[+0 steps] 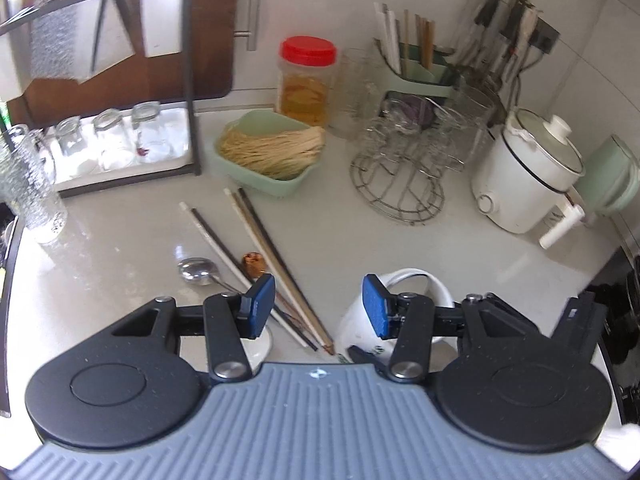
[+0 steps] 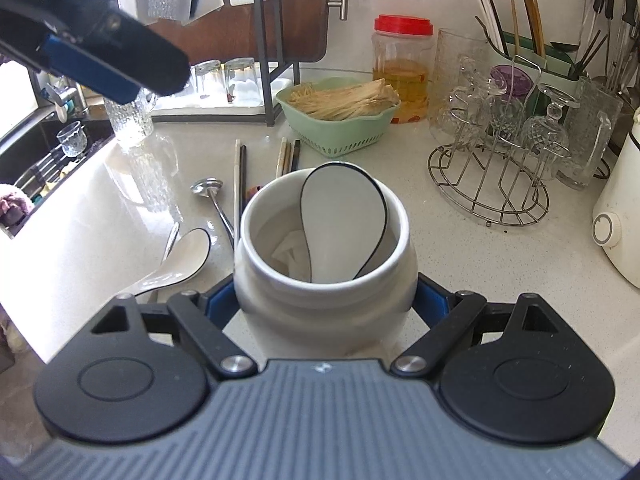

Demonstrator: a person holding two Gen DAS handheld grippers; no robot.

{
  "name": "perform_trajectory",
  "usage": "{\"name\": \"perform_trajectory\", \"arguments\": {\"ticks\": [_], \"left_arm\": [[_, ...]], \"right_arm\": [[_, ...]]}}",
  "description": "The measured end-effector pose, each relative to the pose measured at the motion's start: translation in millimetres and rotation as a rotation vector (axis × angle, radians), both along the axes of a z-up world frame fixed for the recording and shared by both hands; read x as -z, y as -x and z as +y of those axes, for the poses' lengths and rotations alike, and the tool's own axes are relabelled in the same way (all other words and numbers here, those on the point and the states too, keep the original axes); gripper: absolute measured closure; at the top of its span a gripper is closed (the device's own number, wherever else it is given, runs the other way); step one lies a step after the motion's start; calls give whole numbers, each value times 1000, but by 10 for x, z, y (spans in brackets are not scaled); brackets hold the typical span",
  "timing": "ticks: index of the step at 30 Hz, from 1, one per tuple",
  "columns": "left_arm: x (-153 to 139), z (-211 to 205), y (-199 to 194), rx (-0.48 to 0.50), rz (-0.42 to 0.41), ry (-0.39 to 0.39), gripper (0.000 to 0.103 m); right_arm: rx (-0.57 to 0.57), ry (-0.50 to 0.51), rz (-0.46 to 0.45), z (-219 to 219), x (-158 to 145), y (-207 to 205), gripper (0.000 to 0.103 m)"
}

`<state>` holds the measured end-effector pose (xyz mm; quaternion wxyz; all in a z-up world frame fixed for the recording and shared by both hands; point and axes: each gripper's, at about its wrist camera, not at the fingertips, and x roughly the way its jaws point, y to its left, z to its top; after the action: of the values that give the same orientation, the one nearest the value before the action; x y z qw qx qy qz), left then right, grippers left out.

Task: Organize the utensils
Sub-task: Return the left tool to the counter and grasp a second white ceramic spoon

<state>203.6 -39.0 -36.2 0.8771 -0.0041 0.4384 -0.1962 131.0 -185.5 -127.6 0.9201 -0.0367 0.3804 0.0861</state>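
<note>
On the pale kitchen counter (image 2: 460, 240), a white ceramic jar (image 2: 324, 276) stands upright, pinched on both sides by the blue pads of the right gripper (image 2: 324, 304). Inside the jar, a white spoon with a dark rim (image 2: 344, 220) leans bowl-up against the far wall. Just left of the jar lies a second white ceramic spoon (image 2: 176, 260), and beyond it a metal ladle (image 2: 208, 192). Several loose chopsticks (image 1: 256, 256) are strewn on the counter behind and left of the jar. The left gripper (image 1: 318, 306) hovers above these chopsticks, left of the jar, its blue pads (image 1: 262, 304) spread wide and holding nothing. Behind the jar sits a green basket of dry noodles (image 2: 340, 108); a red-lidded plastic jar (image 2: 402, 68) stands behind that. To the jar's right a wire rack of glasses (image 2: 500, 152) stands, with a green chopstick holder (image 2: 532, 52) at the wall behind it.
</note>
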Motion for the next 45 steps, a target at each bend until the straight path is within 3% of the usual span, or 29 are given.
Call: {"name": "perform_trajectory", "arguments": {"ticks": [10, 13, 21, 32, 38, 45], "left_arm": [[540, 314, -149, -15, 67, -45, 48], [755, 380, -215, -9, 95, -55, 43], [1191, 459, -306, 99, 110, -85, 42], [1435, 242, -371, 216, 65, -148, 42], [1532, 195, -437, 214, 89, -157, 42], [1570, 90, -407, 227, 55, -210, 45]], "right_arm": [[1, 7, 21, 14, -9, -29, 12], [1, 10, 29, 16, -14, -44, 12], [38, 16, 44, 45, -25, -45, 12], [96, 25, 39, 72, -16, -29, 12], [111, 27, 38, 89, -18, -23, 12], [116, 26, 34, 87, -16, -13, 12]]}}
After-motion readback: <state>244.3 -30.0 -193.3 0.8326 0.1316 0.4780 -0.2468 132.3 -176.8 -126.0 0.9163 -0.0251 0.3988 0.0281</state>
